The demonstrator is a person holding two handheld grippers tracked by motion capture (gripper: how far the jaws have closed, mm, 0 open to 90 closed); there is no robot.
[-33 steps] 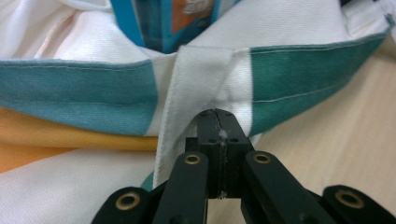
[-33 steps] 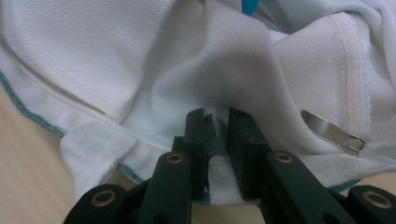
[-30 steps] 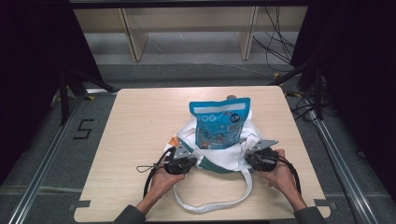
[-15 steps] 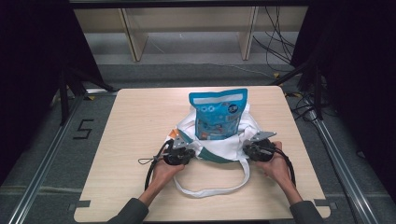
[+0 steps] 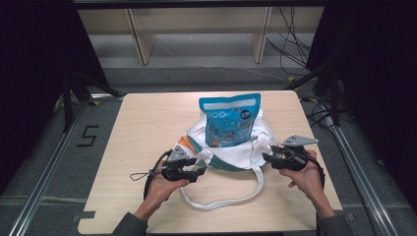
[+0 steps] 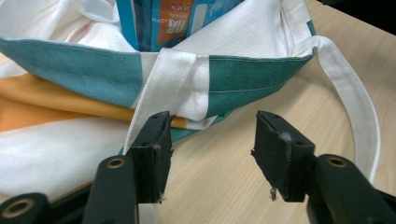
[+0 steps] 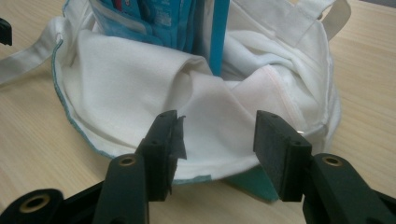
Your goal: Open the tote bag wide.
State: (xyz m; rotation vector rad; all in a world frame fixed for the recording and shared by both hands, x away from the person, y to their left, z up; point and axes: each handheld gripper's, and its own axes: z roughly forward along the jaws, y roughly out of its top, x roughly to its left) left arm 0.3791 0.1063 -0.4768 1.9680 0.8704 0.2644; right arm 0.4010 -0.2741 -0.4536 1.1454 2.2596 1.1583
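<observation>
You have the tote bag lying near the middle of the worktop, its mouth toward you, with the blue snack pouch standing partly inside it and its top sticking out on the far side. Your left claw sits at the bag's near-left hem, where the teal band meets the handle strap; its jaws have just been opening and now stand apart with no cloth between them. Your right claw at the near-right rim has likewise just been opening and grips nothing. To finish the letting-go cleanly, draw both claws straight back toward yourself so no pad snags the hem. Watch the loose strap looping on the near side; keep the cables clear of it.
</observation>
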